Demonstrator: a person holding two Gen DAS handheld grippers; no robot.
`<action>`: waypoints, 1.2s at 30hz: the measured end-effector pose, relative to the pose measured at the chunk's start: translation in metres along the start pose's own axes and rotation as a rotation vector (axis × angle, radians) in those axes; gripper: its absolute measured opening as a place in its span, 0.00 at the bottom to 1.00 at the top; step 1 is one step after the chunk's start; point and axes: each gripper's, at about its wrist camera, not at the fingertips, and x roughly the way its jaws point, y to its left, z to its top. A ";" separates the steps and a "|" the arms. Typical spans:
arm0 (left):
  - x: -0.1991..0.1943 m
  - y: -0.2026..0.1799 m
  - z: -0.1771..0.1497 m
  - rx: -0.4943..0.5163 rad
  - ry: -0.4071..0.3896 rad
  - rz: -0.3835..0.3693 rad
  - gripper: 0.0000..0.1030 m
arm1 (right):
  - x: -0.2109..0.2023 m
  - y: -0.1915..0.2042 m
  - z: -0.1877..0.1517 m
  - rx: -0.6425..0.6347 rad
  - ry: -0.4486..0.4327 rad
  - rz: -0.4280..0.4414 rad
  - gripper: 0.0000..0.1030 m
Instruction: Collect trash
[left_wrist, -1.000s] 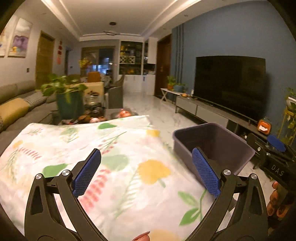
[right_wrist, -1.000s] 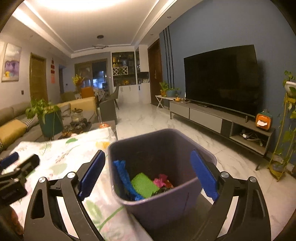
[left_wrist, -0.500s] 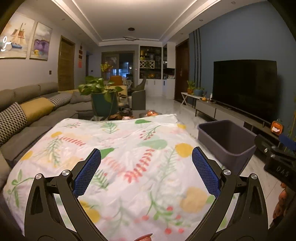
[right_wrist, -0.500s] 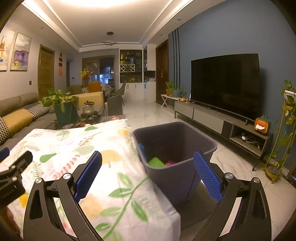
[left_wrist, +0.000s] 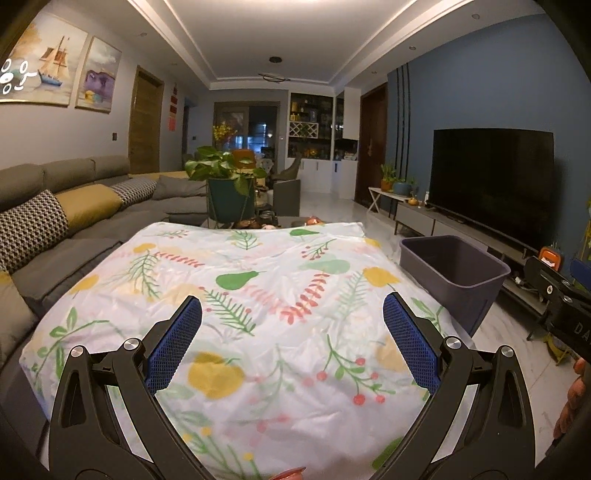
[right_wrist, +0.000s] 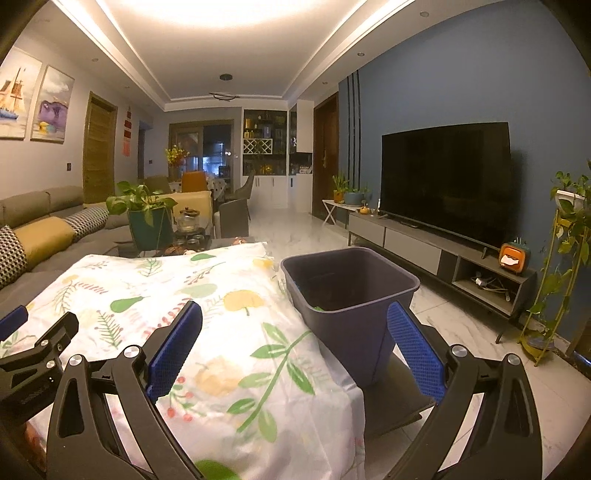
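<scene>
Jaws of both grippers stay apart and empty, now farther back from the bin (right_wrist: 351, 291) than before.

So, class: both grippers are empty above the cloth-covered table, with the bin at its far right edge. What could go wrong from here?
1. The grey bin stands tight against the hanging floral cloth; a snag on the cloth might nudge it.
2. The left gripper and right gripper, both open, hover close together, so they could collide.
3. Little of the bin's contents shows, only a green scrap, so leftover trash is hard to confirm.
</scene>
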 end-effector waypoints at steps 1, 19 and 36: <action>-0.006 0.002 -0.001 -0.005 -0.007 0.000 0.94 | -0.004 0.001 -0.002 -0.001 -0.001 0.003 0.94; -0.037 0.004 -0.006 -0.004 -0.035 -0.015 0.94 | -0.037 0.009 -0.009 -0.010 -0.026 0.028 0.94; -0.042 0.008 -0.006 -0.013 -0.044 -0.024 0.94 | -0.045 0.012 -0.007 -0.011 -0.045 0.033 0.94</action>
